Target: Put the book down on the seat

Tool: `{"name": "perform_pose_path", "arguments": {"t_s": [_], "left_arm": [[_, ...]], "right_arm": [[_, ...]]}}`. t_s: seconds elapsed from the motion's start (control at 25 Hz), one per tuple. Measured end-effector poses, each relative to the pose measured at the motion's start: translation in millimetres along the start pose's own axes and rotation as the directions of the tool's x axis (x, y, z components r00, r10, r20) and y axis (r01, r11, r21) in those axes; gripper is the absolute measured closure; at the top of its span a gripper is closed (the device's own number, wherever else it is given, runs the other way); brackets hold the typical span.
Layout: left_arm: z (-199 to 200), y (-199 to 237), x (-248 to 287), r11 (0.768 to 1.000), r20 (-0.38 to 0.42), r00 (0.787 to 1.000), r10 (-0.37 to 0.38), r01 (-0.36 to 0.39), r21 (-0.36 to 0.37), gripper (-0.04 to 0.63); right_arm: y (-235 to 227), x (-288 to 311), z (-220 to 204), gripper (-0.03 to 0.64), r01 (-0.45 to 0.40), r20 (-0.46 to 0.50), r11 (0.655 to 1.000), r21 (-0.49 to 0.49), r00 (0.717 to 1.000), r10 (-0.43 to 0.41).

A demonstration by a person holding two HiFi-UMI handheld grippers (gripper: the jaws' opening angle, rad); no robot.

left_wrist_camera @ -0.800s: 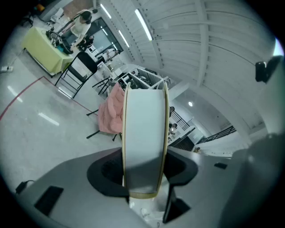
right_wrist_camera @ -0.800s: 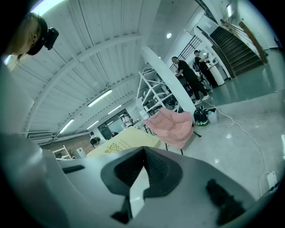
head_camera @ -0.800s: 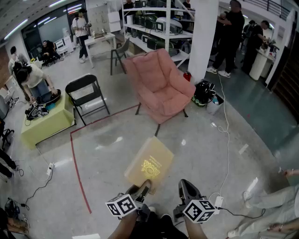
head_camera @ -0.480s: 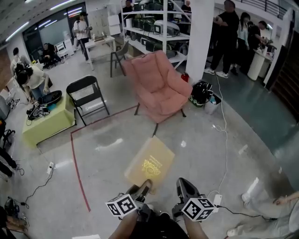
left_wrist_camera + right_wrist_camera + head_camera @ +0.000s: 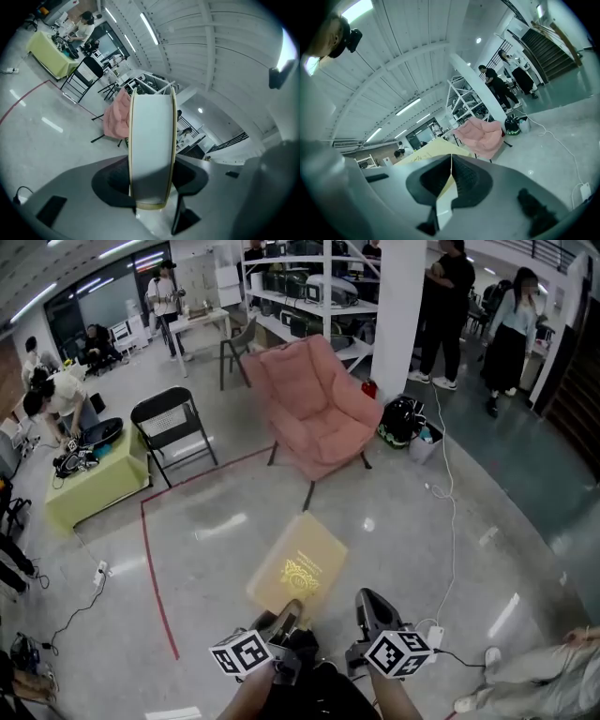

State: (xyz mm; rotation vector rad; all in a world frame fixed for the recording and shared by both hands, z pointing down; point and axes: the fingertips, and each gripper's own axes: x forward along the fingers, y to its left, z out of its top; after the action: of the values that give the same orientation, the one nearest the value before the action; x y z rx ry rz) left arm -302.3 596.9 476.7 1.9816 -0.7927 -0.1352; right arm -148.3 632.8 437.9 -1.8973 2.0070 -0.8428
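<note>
A thin yellow book [image 5: 298, 568] with a gold emblem juts forward over the floor, and my left gripper [image 5: 286, 610] is shut on its near edge. In the left gripper view the book [image 5: 151, 140] stands edge-on between the two pads. My right gripper [image 5: 368, 604] floats just to the book's right, jaws together with nothing in them; in its own view the right gripper [image 5: 451, 171] shows its pads meeting, the book [image 5: 426, 152] to the left behind them. The pink armchair [image 5: 319, 409] stands ahead with a bare seat, also seen as armchair [image 5: 117, 117] and armchair [image 5: 485, 133].
A black folding chair [image 5: 169, 423] and a low yellow-green table [image 5: 98, 486] stand at left, inside a red tape line [image 5: 155, 577]. A white pillar [image 5: 398, 315], shelving [image 5: 309, 287], a black bag [image 5: 401, 423] and a floor cable [image 5: 450, 493] lie beyond. People stand at the back.
The book and both grippers hold the same places in the view. The people at the back right have walked to new spots.
</note>
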Motion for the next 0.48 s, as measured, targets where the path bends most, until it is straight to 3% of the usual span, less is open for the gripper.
{"name": "perform_pose_path", "arguments": {"t_s": [0.48], "left_arm": [[67, 18, 85, 1.000, 0.001, 1.000, -0.019, 0.019, 0.013, 0.364]], "right_arm": [[-26, 93, 39, 0.604, 0.005, 0.016, 1.000, 0.017, 1.000, -0.006]]}}
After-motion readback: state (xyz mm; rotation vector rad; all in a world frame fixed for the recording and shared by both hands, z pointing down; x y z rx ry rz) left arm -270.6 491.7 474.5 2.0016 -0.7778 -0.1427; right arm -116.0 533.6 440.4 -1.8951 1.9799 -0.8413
